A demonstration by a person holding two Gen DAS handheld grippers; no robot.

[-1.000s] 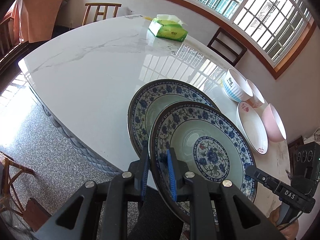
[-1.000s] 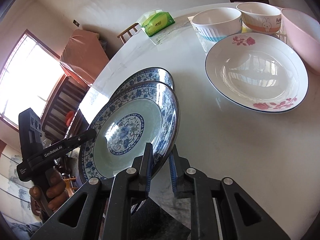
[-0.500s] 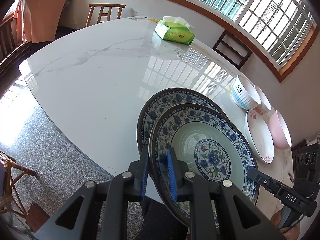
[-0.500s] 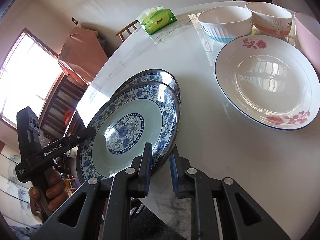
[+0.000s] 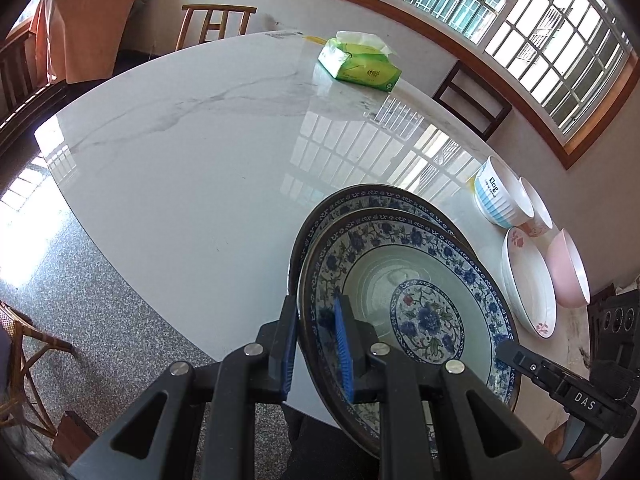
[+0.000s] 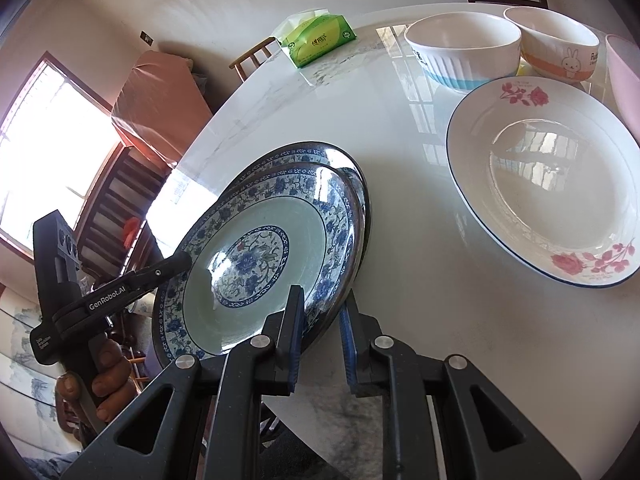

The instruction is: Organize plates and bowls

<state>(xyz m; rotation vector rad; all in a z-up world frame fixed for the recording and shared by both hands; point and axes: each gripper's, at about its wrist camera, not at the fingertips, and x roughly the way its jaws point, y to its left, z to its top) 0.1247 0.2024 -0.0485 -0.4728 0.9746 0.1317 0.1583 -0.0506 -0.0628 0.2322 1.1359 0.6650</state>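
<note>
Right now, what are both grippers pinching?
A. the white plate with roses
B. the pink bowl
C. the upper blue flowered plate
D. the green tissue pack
C: the left gripper and the right gripper each clamp opposite rims of the upper blue flowered plate, held just above a matching plate on the table.
</note>
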